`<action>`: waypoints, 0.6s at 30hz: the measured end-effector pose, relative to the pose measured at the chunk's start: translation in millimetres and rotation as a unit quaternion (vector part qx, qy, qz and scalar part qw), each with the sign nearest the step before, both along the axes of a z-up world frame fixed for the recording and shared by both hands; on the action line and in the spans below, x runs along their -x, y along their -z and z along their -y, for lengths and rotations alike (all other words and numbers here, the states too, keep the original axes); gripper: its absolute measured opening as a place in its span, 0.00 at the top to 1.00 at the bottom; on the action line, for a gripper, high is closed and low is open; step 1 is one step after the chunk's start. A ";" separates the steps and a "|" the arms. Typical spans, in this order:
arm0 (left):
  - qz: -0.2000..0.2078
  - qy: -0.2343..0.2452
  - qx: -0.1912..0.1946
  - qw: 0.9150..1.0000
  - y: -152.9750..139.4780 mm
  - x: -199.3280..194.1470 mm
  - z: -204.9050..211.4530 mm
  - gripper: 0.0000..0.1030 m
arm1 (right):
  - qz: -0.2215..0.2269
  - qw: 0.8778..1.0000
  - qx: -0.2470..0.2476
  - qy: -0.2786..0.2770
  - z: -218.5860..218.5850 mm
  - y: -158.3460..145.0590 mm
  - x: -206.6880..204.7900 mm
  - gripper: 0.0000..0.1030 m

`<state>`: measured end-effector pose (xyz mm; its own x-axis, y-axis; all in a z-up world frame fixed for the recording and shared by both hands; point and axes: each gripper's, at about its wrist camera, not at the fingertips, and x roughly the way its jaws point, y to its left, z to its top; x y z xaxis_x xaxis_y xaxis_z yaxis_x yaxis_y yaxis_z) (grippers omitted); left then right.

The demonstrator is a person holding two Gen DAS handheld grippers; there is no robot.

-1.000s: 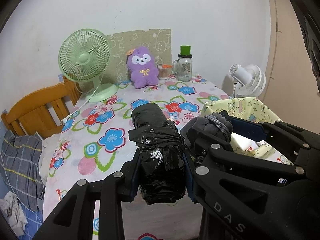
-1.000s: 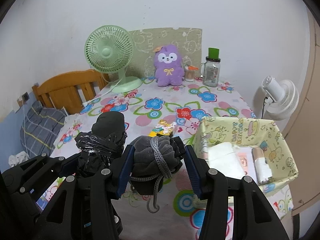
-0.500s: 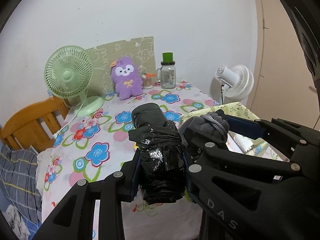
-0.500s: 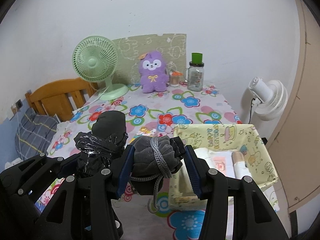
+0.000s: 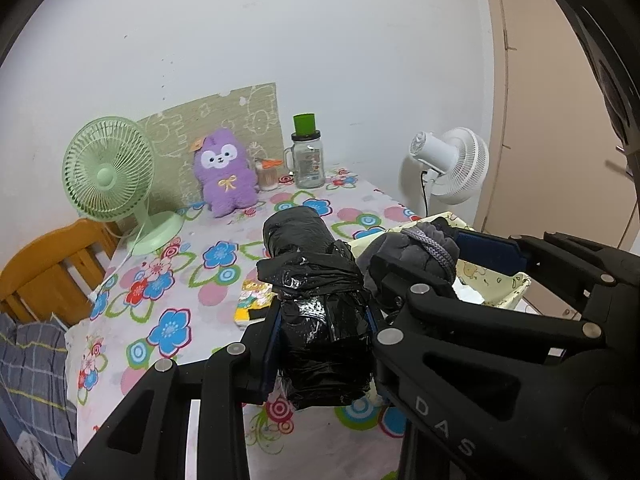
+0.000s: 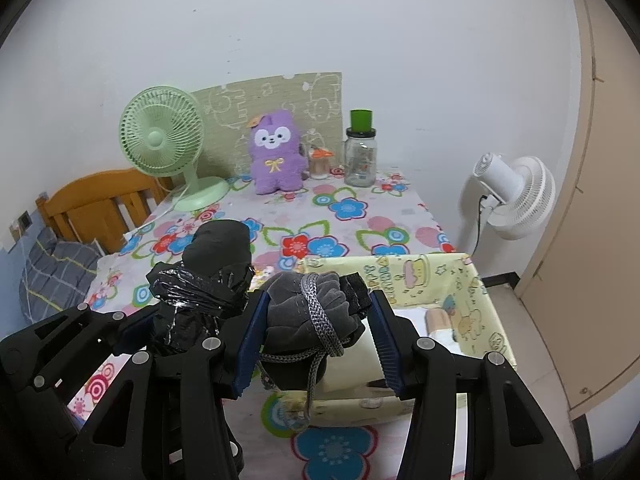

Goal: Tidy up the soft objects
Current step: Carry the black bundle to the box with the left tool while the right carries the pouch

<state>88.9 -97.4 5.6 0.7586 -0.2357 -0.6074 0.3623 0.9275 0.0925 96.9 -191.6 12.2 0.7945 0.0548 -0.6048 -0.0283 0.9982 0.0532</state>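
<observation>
Fingers [image 5: 276, 344] clamped on black bundle [image 5: 320, 320] and grey pouch [image 6: 312, 316]; basket [image 6: 486, 300] contents half hidden.

The left tongs [image 5: 324, 336] clamp a black plastic-wrapped bundle [image 5: 316, 300] above the flowered counter [image 5: 180, 280]. Just beside it, the right tongs [image 5: 440, 264] hold a grey cord-tied bundle [image 5: 416, 248] over a yellow fabric bin [image 5: 496, 276]. A purple plush [image 5: 225, 172] (flanked by a green fan [image 5: 110, 172] and glass jar [image 5: 308, 160]) sits against the wall.

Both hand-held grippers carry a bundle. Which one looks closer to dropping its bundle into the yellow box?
The right hand-held gripper, probably. Its grey bundle hangs at the yellow box rim, while the left hand-held gripper holds its black bundle above the tablecloth beside it.
</observation>
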 end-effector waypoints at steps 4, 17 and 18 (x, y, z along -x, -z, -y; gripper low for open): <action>0.000 0.009 -0.001 1.000 0.9 -2.6 10.3 0.63 | 0.000 1.000 0.005 0.008 10.1 0.2 -1.2 0.48; -0.009 0.030 -0.008 0.999 9.0 -14.3 43.3 0.63 | -0.008 0.999 0.008 0.032 43.1 7.9 -11.7 0.48; -0.011 0.031 -0.009 0.999 10.4 -15.8 45.9 0.63 | -0.009 0.999 0.009 0.033 45.1 8.9 -12.6 0.48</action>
